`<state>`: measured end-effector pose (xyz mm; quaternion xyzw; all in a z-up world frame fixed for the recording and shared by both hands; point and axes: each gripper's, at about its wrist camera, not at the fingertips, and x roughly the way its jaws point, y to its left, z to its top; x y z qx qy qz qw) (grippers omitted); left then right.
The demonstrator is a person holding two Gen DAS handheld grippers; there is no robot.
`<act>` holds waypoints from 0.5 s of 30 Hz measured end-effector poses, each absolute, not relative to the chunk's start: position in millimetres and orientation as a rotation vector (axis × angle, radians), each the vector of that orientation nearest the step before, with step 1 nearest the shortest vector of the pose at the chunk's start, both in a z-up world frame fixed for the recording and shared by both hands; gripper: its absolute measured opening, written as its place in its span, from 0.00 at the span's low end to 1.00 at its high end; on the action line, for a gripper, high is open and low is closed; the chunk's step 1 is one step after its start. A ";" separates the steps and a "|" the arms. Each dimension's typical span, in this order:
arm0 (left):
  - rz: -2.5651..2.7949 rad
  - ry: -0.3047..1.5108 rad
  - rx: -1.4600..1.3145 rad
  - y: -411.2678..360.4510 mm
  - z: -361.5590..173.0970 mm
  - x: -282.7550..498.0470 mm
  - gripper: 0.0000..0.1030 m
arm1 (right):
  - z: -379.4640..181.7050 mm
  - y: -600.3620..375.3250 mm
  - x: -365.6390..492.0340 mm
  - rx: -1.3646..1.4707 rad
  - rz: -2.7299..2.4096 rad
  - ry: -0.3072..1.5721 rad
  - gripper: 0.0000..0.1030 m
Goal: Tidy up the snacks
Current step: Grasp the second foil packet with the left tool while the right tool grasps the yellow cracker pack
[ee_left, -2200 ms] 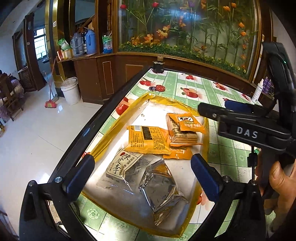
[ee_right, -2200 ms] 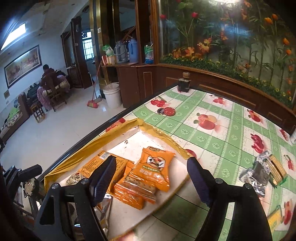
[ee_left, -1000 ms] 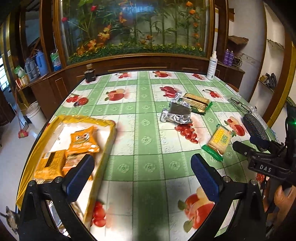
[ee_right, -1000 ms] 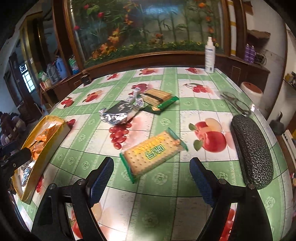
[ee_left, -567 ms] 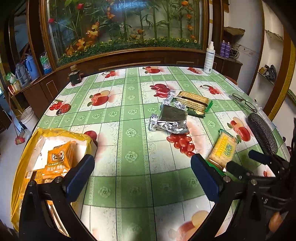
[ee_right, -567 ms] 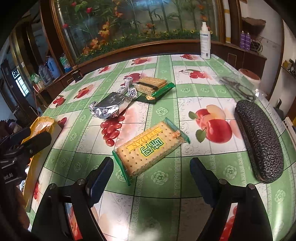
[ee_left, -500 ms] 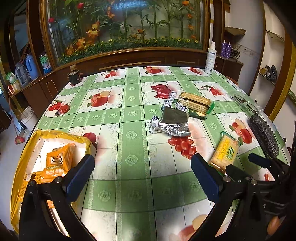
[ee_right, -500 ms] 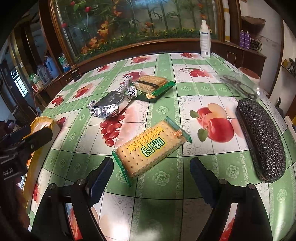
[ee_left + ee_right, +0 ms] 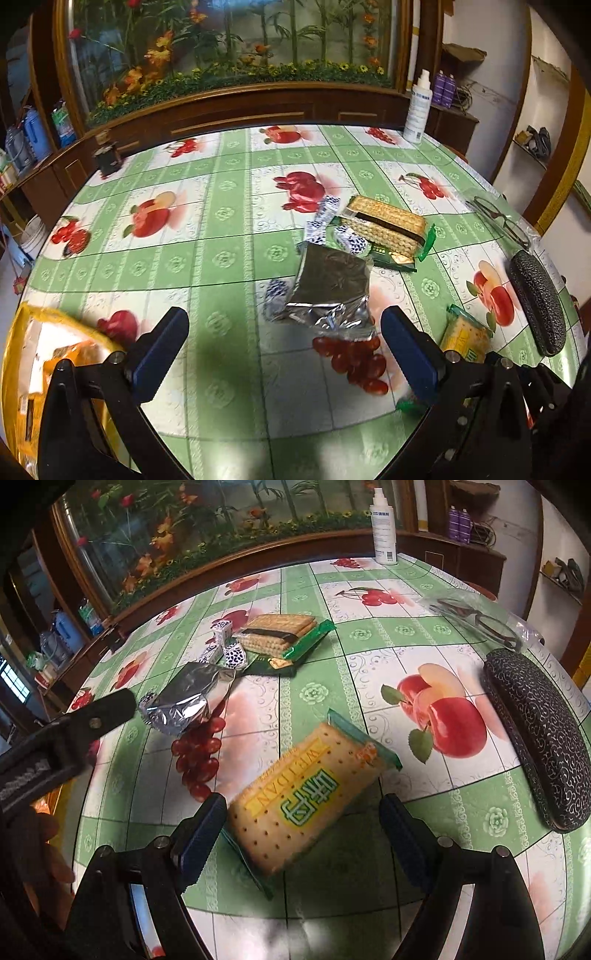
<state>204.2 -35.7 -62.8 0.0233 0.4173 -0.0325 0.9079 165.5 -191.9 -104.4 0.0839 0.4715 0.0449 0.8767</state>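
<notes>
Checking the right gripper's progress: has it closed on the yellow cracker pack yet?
No: the right gripper stands open, both blue pads clear of the yellow cracker pack lying flat on the table.

Snacks spread across a round table with a fruit-print green tablecloth [image 9: 369,642]

A yellow cracker packet with green ends [image 9: 306,797] lies nearest, left of a long dark patterned glasses case [image 9: 535,734]. Behind and left of the packet sits a crumpled silver foil bag [image 9: 184,701], with small spotted sweets [image 9: 234,655] touching it and a green-wrapped stack of biscuits [image 9: 277,635] just beyond. A yellow-rimmed tray [image 9: 22,332] holding orange packets sits at the table's left edge; a white spray bottle [image 9: 384,520] stands at the far edge.
</notes>
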 end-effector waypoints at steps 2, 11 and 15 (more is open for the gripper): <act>-0.088 0.870 0.074 -43.4 -67.7 212.7 1.00 | -105.6 -189.4 170.3 0.166 0.084 0.989 0.84; -0.131 0.909 0.180 -70.5 -88.5 239.9 1.00 | -112.4 -181.0 183.1 0.027 0.016 0.978 0.84; -0.110 0.929 0.209 -68.9 -100.8 248.5 1.00 | -113.3 -183.7 184.1 -0.011 0.018 0.964 0.83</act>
